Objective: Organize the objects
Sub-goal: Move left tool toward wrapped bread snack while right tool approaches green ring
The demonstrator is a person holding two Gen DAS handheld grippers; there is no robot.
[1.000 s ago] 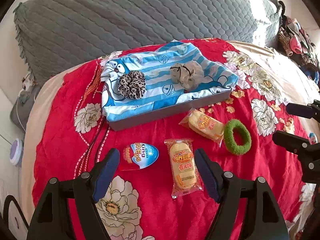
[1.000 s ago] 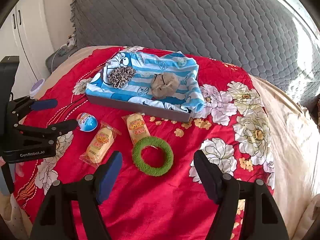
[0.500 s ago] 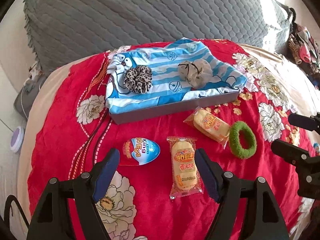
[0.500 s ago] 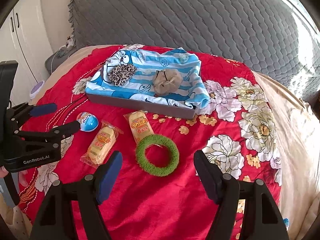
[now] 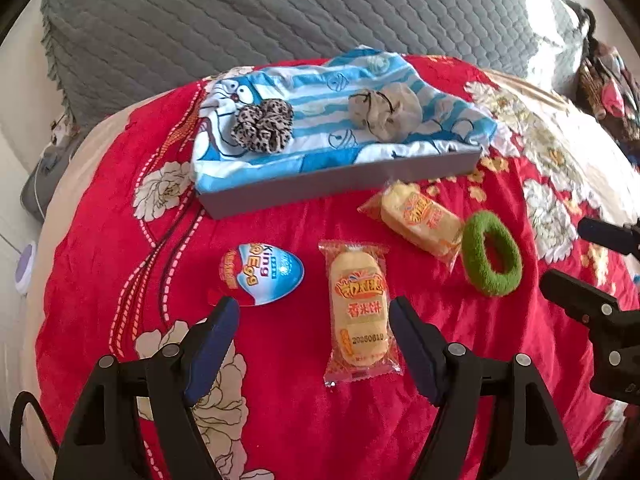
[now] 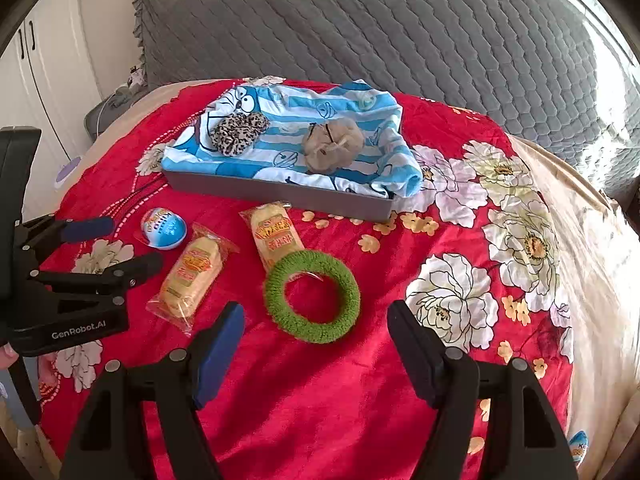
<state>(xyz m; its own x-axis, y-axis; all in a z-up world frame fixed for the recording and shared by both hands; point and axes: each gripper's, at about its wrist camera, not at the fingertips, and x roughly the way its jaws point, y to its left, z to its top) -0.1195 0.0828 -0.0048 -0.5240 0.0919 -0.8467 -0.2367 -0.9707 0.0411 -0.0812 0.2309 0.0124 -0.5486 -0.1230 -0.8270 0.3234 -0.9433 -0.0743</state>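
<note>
Both grippers have sunk closer to the red floral bedspread (image 6: 320, 392) than a second ago, so the objects loom larger. The left gripper (image 5: 314, 322) hangs with jaws wide apart and empty, near a blue toy egg (image 5: 262, 274) and a wrapped snack cake (image 5: 360, 312). The right gripper (image 6: 316, 328) – also gaping, holding nothing – frames the green ring (image 6: 312, 296), which overlaps a second snack cake (image 6: 276, 236). Farther off, the grey tray (image 6: 280, 194) carries a striped cloth, a leopard scrunchie and a beige bundle whose make is unclear.
</note>
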